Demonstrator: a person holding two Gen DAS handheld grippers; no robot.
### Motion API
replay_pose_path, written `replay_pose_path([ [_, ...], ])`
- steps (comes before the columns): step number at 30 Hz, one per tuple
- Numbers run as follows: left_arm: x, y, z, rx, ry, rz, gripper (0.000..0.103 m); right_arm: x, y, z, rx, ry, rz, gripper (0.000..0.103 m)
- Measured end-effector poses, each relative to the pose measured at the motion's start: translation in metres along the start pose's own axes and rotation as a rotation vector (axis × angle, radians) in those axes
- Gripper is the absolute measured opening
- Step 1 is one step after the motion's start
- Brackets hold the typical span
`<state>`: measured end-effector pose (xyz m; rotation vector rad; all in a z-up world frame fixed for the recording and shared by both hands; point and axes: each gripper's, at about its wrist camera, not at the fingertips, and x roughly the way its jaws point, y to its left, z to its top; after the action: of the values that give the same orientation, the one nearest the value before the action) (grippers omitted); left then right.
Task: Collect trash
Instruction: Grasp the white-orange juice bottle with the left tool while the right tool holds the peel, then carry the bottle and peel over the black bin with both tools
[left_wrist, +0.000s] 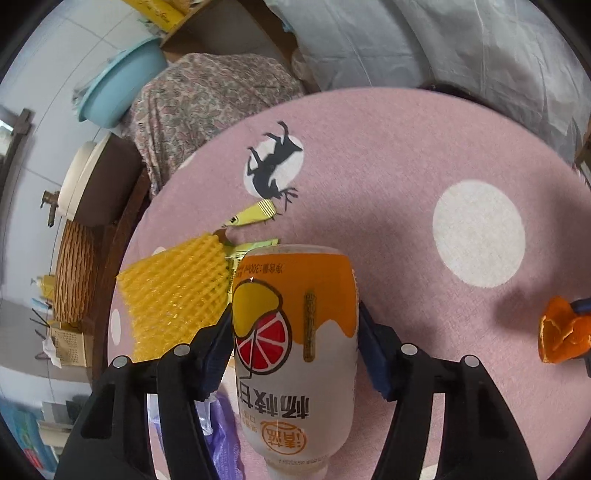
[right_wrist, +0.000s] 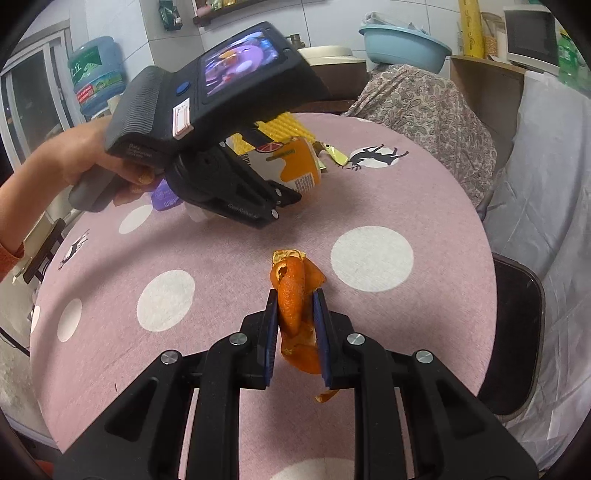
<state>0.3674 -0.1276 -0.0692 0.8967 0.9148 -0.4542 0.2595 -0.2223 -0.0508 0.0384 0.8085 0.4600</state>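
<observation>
Left to right across the pink spotted tabletop. A yellow foam net is lying near the left edge of the tabletop, with yellow wrappers just beyond it. Next to the net, a drink bottle with an orange and white label is being clamped across its body by the left gripper; both pads are pressed against its sides, and it appears to be lifted off the cloth, tilted. A purple bag is partly showing beneath that gripper. Toward the middle of the tabletop, a curled orange peel is being pinched between the closed-in jaws of the right gripper, with loose ends hanging past the pads.

The step in hand is judged to be carrying both pieces of trash to a collection point, probably the purple bag. Steady pressure is being called for on the bottle, since its smooth wall could slip or rotate. The peel is best being kept low and moved slowly, as a dangling strip could tear away. The net and wrappers are not yet collected.
</observation>
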Motion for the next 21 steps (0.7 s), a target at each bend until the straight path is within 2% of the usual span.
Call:
replay_pose_path([
  [5,-0.031,0.002,-0.005,-0.115,-0.116,-0.025,0.061,-0.018,-0.012,-0.011,0.029,-0.036,0.000,0.019],
  [13,-0.083,-0.016,-0.017,-0.260,-0.314,-0.052,0.061,-0.048,-0.036,-0.033,0.088,-0.098,-0.011,0.019],
  [21,-0.113,-0.044,-0.008,-0.333,-0.442,-0.073,0.061,-0.074,-0.058,-0.055,0.133,-0.151,-0.050,0.019],
])
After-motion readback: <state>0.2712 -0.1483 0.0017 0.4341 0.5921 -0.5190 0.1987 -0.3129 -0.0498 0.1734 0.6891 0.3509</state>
